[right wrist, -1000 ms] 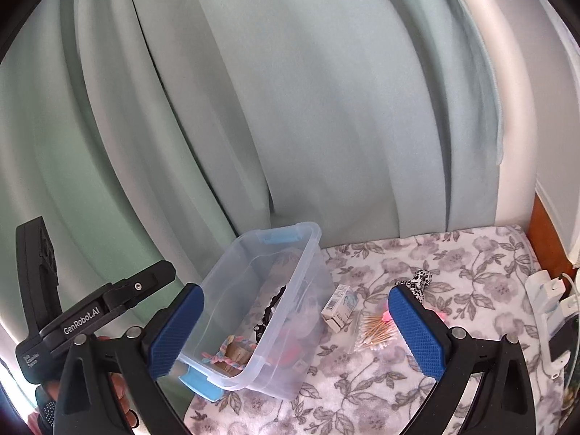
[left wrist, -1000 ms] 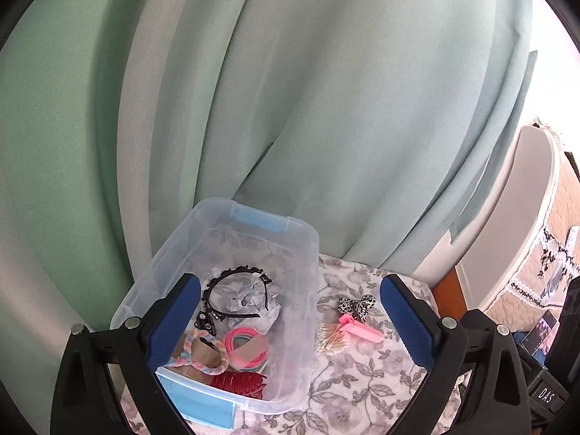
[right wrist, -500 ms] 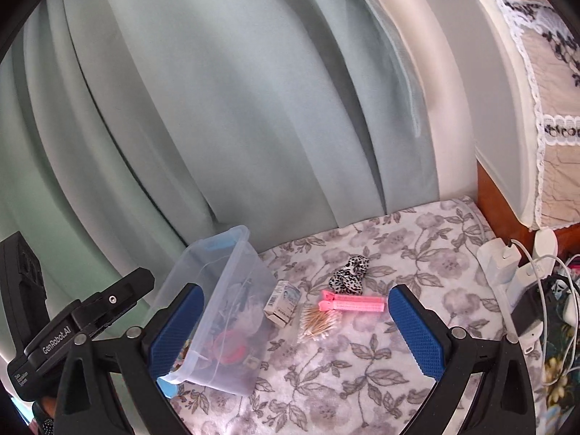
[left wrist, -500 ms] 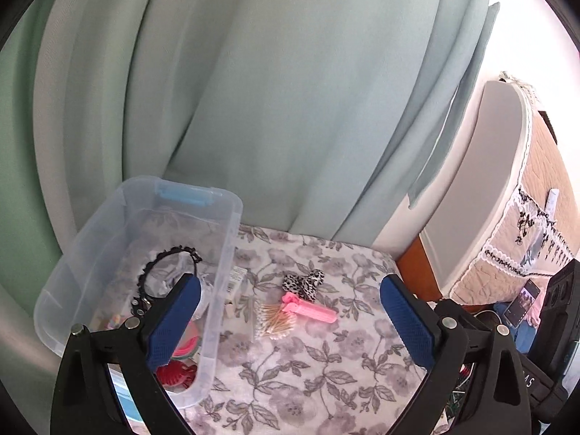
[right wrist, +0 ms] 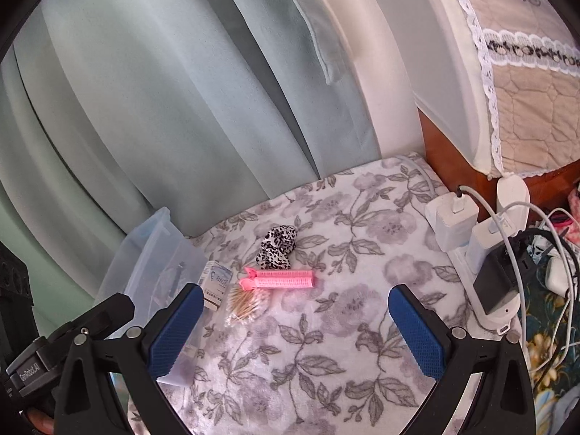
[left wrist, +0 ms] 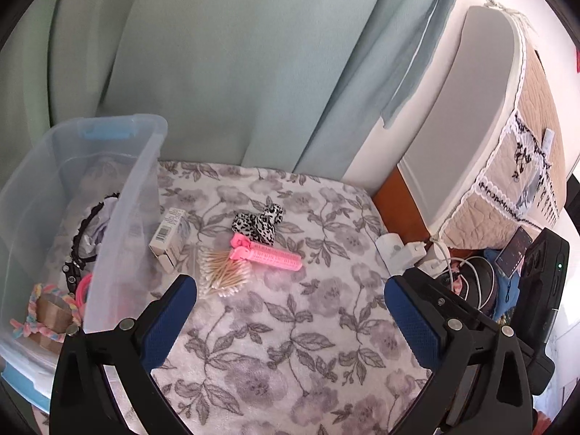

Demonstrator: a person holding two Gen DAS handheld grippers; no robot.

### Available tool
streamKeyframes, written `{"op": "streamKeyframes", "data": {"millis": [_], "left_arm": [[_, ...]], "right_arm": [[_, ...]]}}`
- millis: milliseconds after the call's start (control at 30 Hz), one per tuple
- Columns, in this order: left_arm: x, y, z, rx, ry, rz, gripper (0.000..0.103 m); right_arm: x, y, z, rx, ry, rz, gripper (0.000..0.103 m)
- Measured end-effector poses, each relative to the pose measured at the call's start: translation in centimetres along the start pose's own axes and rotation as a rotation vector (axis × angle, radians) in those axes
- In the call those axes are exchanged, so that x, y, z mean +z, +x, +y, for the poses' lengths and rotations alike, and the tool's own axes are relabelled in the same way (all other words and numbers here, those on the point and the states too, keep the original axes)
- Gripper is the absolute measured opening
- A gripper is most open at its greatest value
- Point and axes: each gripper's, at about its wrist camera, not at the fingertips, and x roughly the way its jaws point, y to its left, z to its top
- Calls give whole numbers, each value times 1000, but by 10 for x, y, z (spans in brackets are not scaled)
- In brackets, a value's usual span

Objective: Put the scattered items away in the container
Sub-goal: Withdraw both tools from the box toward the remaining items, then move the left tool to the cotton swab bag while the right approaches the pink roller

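I see the clear container at the left of my left view, part filled; four items lie loose on the floral cloth just right of it, centre frame. The small box, leaning on the bin wall, looks stiff and light: I'd pinch its long sides. The pink clip is rigid, the leopard scrunchie soft, the cotton swabs loose and likely to scatter. My left gripper and right gripper both gape wide, empty. Chargers clutter the right edge.
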Motion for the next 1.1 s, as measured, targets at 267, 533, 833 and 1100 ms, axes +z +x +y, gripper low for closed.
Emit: {"op": "streamKeyframes", "data": {"millis": [267, 533, 833, 1100], "left_arm": [[-14, 50, 3, 149, -2, 120, 103], [-23, 102, 16, 233, -68, 214, 103], [-17, 143, 43, 309, -155, 240, 103], [-12, 168, 56, 353, -200, 257, 94]], "right_arm": [[-8, 38, -22, -1, -46, 146, 103], [4, 74, -14, 40, -212, 214, 101], [9, 135, -9, 106, -339, 328, 83], [10, 173, -11, 174, -386, 394, 73]]}}
